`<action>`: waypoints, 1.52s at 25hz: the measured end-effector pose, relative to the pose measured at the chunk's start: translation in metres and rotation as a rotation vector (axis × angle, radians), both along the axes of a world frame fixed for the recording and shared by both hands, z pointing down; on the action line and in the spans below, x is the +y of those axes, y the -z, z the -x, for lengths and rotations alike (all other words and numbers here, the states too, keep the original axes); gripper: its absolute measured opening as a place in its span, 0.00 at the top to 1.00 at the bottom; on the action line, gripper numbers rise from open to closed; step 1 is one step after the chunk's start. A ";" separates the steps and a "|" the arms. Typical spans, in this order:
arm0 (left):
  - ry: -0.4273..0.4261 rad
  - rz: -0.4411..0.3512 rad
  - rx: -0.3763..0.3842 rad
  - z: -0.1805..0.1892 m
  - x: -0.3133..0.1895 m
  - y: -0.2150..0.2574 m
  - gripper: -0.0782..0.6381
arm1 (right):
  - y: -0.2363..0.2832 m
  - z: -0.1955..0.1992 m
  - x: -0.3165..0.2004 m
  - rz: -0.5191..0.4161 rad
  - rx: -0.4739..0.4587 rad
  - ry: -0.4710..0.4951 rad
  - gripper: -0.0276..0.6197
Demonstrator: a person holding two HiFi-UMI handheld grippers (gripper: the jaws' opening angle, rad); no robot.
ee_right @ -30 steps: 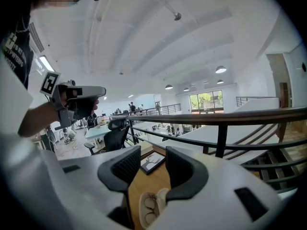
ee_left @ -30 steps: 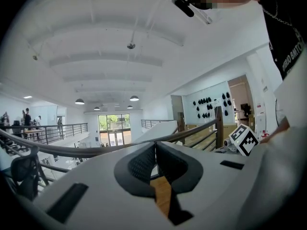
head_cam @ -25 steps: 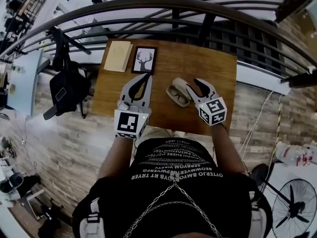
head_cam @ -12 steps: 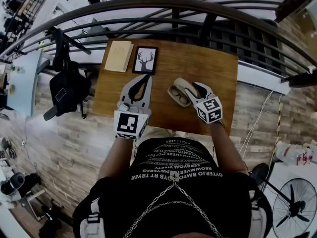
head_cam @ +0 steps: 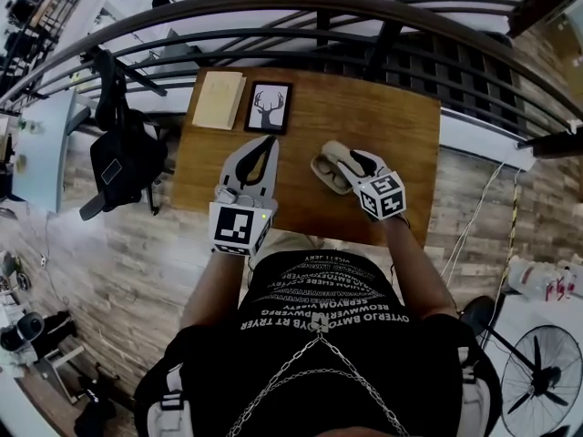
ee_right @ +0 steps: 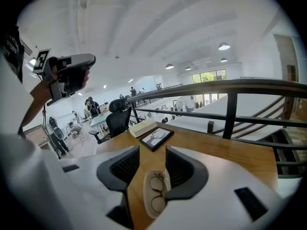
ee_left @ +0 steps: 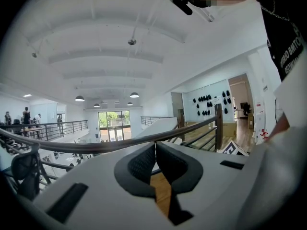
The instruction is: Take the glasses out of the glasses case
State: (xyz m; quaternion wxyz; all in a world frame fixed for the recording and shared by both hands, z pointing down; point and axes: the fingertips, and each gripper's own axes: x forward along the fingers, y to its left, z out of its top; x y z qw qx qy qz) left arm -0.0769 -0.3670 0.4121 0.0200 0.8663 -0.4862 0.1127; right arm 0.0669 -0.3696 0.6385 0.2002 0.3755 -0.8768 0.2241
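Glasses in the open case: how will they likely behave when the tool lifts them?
Probably light and fragile: the glasses show thin wire rims. Such a frame may flex or slip if pinched on a lens. The shallow case looks light too, so it could slide on the smooth table as they come out.

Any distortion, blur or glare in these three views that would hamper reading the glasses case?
Head view: strong fisheye bends the railing; glasses case small but sharp, evenly lit. Right gripper view: dark rounded corners, glasses clear at lower centre. Left gripper view: same vignette, no glare or blur.
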 end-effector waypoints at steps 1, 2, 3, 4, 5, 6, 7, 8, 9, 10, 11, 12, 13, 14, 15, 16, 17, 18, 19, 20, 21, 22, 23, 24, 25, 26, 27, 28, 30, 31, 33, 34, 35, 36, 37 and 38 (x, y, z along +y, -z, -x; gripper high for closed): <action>0.001 0.002 -0.001 0.001 -0.001 0.000 0.85 | -0.003 0.000 0.000 0.004 0.003 0.002 0.69; 0.002 0.004 0.000 0.001 -0.002 0.000 0.85 | -0.006 0.001 -0.001 0.009 0.006 0.003 0.69; 0.002 0.005 0.001 0.002 -0.003 -0.001 0.85 | -0.009 0.001 -0.001 0.014 0.009 0.004 0.69; 0.002 0.006 0.002 0.002 -0.004 -0.002 0.85 | -0.011 0.001 -0.002 0.019 0.011 0.004 0.69; 0.000 0.009 0.003 0.002 -0.005 -0.003 0.85 | -0.014 0.001 -0.002 0.025 0.013 0.004 0.69; -0.002 0.014 0.005 0.001 -0.005 -0.005 0.85 | -0.017 0.001 -0.002 0.030 0.017 0.005 0.69; -0.004 0.020 0.005 0.001 -0.005 -0.007 0.85 | -0.019 0.002 -0.002 0.035 0.020 0.006 0.69; -0.006 0.024 0.004 0.001 -0.006 -0.008 0.85 | -0.022 0.003 -0.002 0.040 0.023 0.007 0.69; -0.008 0.024 0.003 0.002 -0.007 -0.008 0.85 | -0.025 0.004 -0.002 0.044 0.026 0.010 0.69; -0.010 0.022 0.002 0.001 -0.008 -0.007 0.85 | -0.027 0.006 -0.003 0.048 0.028 0.013 0.69; -0.012 0.021 0.001 0.001 -0.010 -0.007 0.85 | -0.029 0.006 -0.003 0.051 0.032 0.017 0.69; -0.013 0.019 0.001 0.000 -0.011 -0.006 0.85 | -0.031 0.006 -0.004 0.055 0.040 0.021 0.69; -0.014 0.014 0.004 -0.001 -0.013 -0.005 0.85 | -0.034 0.005 -0.004 0.060 0.048 0.024 0.69; -0.015 0.012 0.006 -0.002 -0.014 -0.005 0.85 | -0.038 0.004 -0.003 0.067 0.056 0.026 0.69; -0.016 0.012 0.007 -0.002 -0.015 -0.006 0.85 | -0.043 0.004 -0.003 0.075 0.059 0.027 0.69; -0.016 0.011 0.008 -0.002 -0.015 -0.006 0.85 | -0.048 0.004 -0.002 0.086 0.061 0.028 0.69; -0.016 0.010 0.008 -0.002 -0.016 -0.006 0.85 | -0.054 0.004 -0.002 0.097 0.061 0.029 0.69; -0.017 0.014 0.006 -0.002 -0.016 -0.008 0.85 | -0.059 0.005 -0.001 0.110 0.062 0.031 0.69; -0.017 0.017 0.004 -0.002 -0.016 -0.009 0.85 | -0.064 0.005 0.000 0.123 0.063 0.033 0.69; -0.016 0.017 0.004 -0.002 -0.017 -0.009 0.85 | -0.069 0.006 0.001 0.136 0.061 0.036 0.69; -0.015 0.015 0.005 -0.002 -0.018 -0.009 0.85 | -0.073 0.007 0.001 0.149 0.059 0.039 0.69; -0.013 0.015 0.005 -0.001 -0.019 -0.009 0.85 | -0.077 0.009 0.001 0.159 0.059 0.044 0.69; -0.010 0.017 0.005 -0.001 -0.020 -0.009 0.85 | -0.081 0.010 0.001 0.168 0.062 0.050 0.69; -0.008 0.019 0.004 0.000 -0.020 -0.010 0.85 | -0.085 0.012 0.001 0.176 0.068 0.055 0.69; -0.007 0.020 0.003 0.000 -0.021 -0.010 0.85 | -0.089 0.012 0.002 0.185 0.073 0.058 0.69; -0.006 0.022 0.003 0.000 -0.021 -0.011 0.85 | -0.093 0.012 0.002 0.193 0.076 0.060 0.69; -0.005 0.023 0.003 0.000 -0.021 -0.011 0.85 | -0.097 0.012 0.002 0.201 0.080 0.061 0.69; -0.004 0.025 0.003 0.000 -0.021 -0.011 0.85 | -0.101 0.012 0.002 0.208 0.084 0.063 0.69; -0.001 0.033 0.002 0.001 -0.021 -0.014 0.85 | -0.109 0.013 0.003 0.221 0.097 0.070 0.69; 0.000 0.039 0.000 0.001 -0.021 -0.017 0.85 | -0.114 0.014 0.004 0.228 0.103 0.073 0.69; 0.001 0.048 -0.001 0.002 -0.021 -0.022 0.85 | -0.123 0.015 0.005 0.240 0.114 0.079 0.69; 0.001 0.052 -0.001 0.003 -0.020 -0.023 0.85 | -0.127 0.016 0.006 0.244 0.119 0.082 0.69; 0.000 0.055 -0.001 0.002 -0.020 -0.025 0.85 | -0.130 0.016 0.006 0.249 0.124 0.083 0.69; -0.002 0.055 0.000 0.002 -0.020 -0.025 0.85 | -0.133 0.017 0.007 0.254 0.126 0.085 0.69; -0.003 0.053 0.001 0.002 -0.020 -0.025 0.85 | -0.136 0.018 0.007 0.260 0.126 0.086 0.69; -0.004 0.052 0.000 0.002 -0.020 -0.026 0.85 | -0.139 0.018 0.007 0.267 0.127 0.087 0.69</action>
